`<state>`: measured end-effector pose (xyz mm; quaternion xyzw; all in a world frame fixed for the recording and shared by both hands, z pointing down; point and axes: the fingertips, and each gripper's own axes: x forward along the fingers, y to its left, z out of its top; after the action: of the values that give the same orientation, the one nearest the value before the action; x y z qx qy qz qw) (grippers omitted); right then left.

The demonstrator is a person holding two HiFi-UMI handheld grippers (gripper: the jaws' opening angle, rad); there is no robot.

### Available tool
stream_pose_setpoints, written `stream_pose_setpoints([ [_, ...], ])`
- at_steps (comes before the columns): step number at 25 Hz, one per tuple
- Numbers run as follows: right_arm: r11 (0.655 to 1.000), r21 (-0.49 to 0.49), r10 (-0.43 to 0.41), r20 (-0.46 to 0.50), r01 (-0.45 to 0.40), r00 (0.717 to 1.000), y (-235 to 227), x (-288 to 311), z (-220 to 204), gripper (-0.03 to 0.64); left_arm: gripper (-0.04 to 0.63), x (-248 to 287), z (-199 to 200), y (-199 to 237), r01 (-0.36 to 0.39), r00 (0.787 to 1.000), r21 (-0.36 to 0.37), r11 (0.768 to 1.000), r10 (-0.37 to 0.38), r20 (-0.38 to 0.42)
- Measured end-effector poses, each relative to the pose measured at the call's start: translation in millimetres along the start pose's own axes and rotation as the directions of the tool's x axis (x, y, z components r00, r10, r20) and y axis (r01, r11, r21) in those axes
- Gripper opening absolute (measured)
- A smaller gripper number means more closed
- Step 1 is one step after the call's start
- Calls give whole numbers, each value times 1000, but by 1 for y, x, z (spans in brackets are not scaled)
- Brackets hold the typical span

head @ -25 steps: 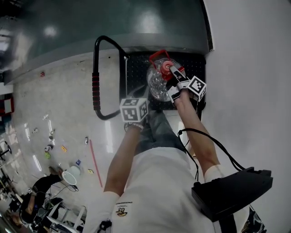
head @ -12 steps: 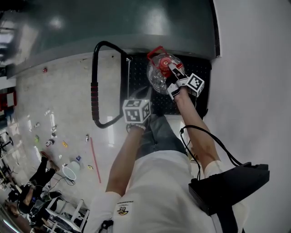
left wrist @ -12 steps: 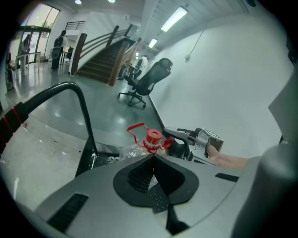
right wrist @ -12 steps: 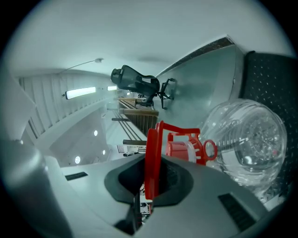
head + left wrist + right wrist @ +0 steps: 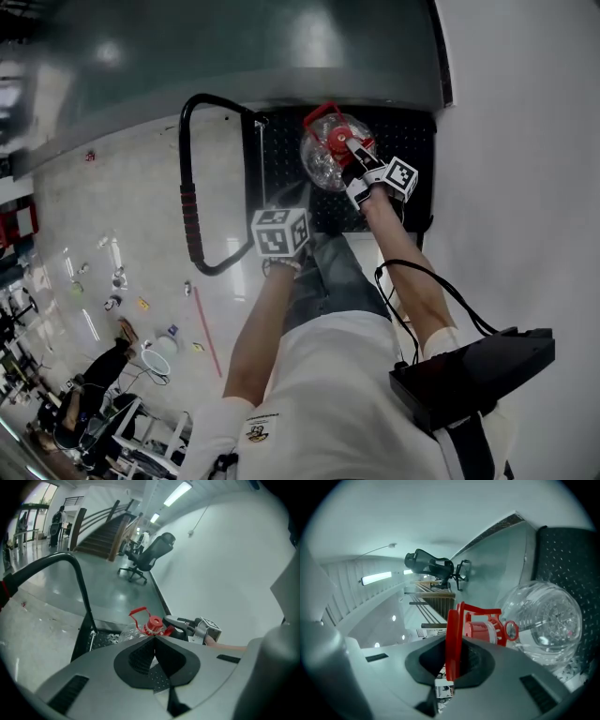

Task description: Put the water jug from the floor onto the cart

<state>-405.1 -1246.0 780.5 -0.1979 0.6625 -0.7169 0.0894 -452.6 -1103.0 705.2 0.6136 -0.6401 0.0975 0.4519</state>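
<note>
The clear water jug (image 5: 323, 159) with a red cap hangs low over the cart's black studded deck (image 5: 408, 141); I cannot tell if it touches. My right gripper (image 5: 349, 148) is shut on the jug's red handle (image 5: 452, 639), and the jug's body (image 5: 543, 620) bulges to the right of the jaws. My left gripper (image 5: 284, 202) is shut on nothing, at the deck's near edge and apart from the jug. The left gripper view looks past its jaws at the jug's cap (image 5: 154, 624) and the right gripper (image 5: 176, 620).
The cart's push handle (image 5: 192, 206), black with a red grip, loops up at the left. A white wall (image 5: 525, 141) runs close along the right. Small items litter the floor (image 5: 112, 281) on the left. An office chair (image 5: 147, 557) stands further off.
My right gripper has come down with the jug, closer to the cart deck. My left gripper has dropped a little toward the deck's near edge.
</note>
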Motion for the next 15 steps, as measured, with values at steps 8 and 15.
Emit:
stream_pose_setpoints([
  [8,999,32,10,32,-11,999,-5,-12,0,31,2,-1,-13,-1,5,999,-8,1000,-5,-32],
  [15,999,-5,-38,-25,38,999,-21,-31,-14,31,2,0,-20,-6,33,999,7,999,-33,-41],
])
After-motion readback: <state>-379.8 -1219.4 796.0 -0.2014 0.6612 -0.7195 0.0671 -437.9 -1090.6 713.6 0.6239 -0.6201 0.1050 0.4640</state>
